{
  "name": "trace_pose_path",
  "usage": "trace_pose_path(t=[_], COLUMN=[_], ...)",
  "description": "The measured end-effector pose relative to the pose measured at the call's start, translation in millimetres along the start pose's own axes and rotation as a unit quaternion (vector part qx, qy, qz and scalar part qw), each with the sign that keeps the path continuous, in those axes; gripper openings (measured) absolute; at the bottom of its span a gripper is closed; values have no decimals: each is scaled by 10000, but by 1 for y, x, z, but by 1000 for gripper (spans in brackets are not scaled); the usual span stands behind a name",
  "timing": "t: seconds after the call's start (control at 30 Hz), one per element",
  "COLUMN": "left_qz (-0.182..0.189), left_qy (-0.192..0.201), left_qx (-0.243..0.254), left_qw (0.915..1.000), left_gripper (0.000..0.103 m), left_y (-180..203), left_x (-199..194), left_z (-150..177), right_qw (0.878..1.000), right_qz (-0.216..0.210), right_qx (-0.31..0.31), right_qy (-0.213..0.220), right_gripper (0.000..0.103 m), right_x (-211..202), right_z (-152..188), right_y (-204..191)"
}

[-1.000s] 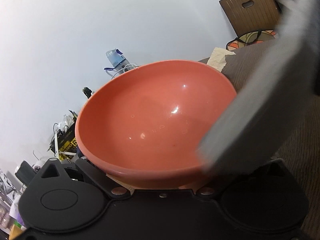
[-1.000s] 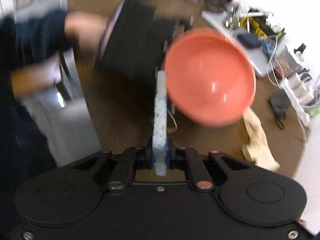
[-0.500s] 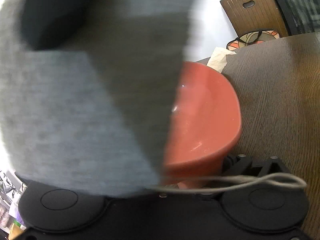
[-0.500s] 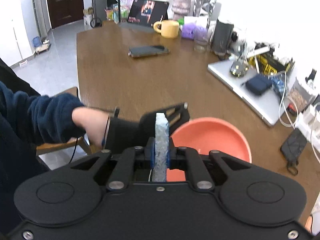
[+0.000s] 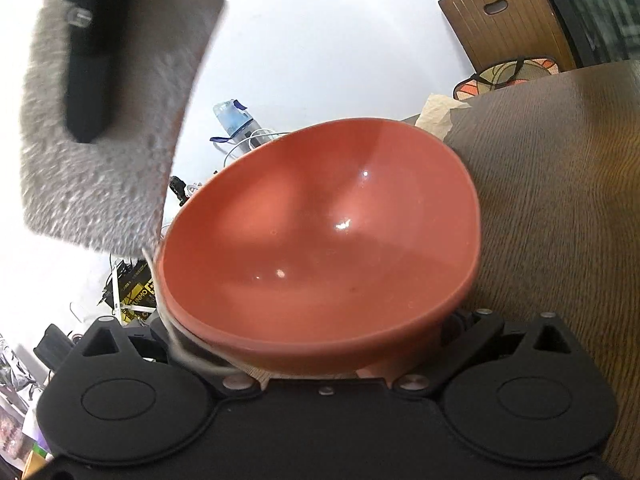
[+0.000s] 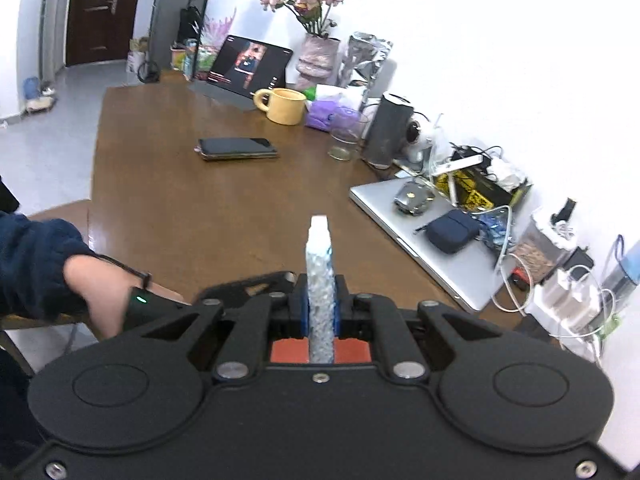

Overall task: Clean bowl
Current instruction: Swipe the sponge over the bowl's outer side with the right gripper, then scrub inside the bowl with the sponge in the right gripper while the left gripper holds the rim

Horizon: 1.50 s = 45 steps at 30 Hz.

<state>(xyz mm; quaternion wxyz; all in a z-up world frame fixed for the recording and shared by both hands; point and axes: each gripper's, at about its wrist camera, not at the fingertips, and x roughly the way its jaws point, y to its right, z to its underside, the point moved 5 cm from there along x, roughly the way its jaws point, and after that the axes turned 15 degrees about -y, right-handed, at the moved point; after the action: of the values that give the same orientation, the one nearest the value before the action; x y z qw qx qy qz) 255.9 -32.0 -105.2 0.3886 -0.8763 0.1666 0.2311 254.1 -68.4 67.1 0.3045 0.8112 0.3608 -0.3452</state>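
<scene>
While the left gripper (image 5: 320,376) grips the coral bowl (image 5: 320,240) by its near rim, the bowl sits tilted right in front of the left wrist camera, its open mouth turned up and back toward the lens, its far rim raised over the edge of the dark wooden worktop (image 5: 560,200). How the left fingers meet the rim is hidden under the bowl's wall, but the bowl hangs clear of the worktop and is borne there alone. A thin grey loop of cord (image 5: 192,356) trails along the bowl's left rim down to the gripper body.

Up at the left of that view, the grey sponge (image 5: 96,152) hangs above and to the left of the bowl, apart from it, broad face toward the camera, with one black finger (image 5: 88,60) of the right gripper lying down across it.

From the right wrist view, the right gripper (image 6: 320,304) has its fingers closed tight on the sponge (image 6: 319,276), which stands edge-on between the blue pads, long axis running straight forward along the fingers, its tip past them. Below the fingers a strip of the bowl (image 6: 286,351) shows. A hand (image 6: 108,300) in a dark blue sleeve (image 6: 36,264) holds the left gripper's handle at the left.
</scene>
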Motion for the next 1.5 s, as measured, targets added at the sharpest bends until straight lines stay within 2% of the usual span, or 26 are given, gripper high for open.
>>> trace_pose_path(t=[0.17,0.23,0.3,0.47,0.53,0.63,0.73,0.9,1.03,1.17,1.27,1.5], left_qz=[-5,-34,-33,-44,-46,-47,-48,-49,-51,-49,-48,-51], left_qy=[3,20,20,42,49,50,50,51,51,53,53,57], left_qx=[7,54,53,82,87,89,90,90,89,91,90,88], left_qw=[10000,10000,10000,9999,9999,9999,9999,9999,9999,9999,9999,9999], left_gripper=[100,100,100,101,101,100,101,100,100,100,100,100], left_y=[-30,-12,-20,-1,18,26,33,31,30,27,24,18], left_x=[10,2,2,-9,-20,-21,-17,-13,-10,-8,-6,-3], left_z=[-7,-10,-11,-8,1,3,0,-2,-2,-2,-2,-1], right_qw=[9986,9974,9950,9862,9822,9761,9719,9720,9760,9805,9814,9843], right_qz=[436,560,723,1065,1089,1064,876,582,400,525,756,943], right_qx=[49,50,-48,-397,-545,-741,-880,-976,-1199,-1259,-1151,-751], right_qy=[-308,-457,-687,-1202,-1433,-1743,-1998,-2056,-1772,-1416,-1335,-1292], right_gripper=[12,12,12,12,12,12,12,12,12,12,12,19], right_x=[10,12,14,16,15,16,20,24,28,30,31,27], right_z=[16,24,35,61,71,86,99,102,86,64,55,62], right_y=[19,24,26,23,18,7,-8,-27,-43,-41,-25,2])
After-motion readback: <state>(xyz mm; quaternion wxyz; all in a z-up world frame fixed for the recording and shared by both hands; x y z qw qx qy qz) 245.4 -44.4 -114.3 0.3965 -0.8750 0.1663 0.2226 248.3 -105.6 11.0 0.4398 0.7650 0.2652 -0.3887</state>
